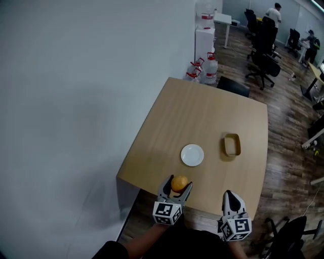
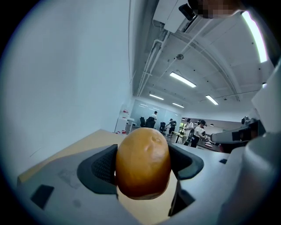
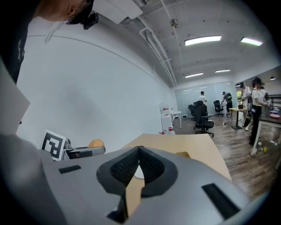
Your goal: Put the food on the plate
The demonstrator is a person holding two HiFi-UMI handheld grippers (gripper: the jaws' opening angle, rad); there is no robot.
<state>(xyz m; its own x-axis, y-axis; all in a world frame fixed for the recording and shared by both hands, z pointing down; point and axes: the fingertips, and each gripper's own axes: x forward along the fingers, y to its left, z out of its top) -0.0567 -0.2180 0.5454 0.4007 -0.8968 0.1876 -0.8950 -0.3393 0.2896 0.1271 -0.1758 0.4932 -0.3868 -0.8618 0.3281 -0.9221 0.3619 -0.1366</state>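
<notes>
Well, smooth ovoid food (image 2: 142, 162) (in left tongs (image 1: 175, 190))

Just ahead of the right gripper (image 1: 229, 194) a shallow tan tray (image 1: 232, 145) lies on the wooden table (image 1: 202, 116), and far beyond it stand water jugs (image 1: 209, 66), a white cabinet (image 1: 204, 41), black office chairs (image 1: 264, 48) and people (image 1: 275, 12).
</notes>
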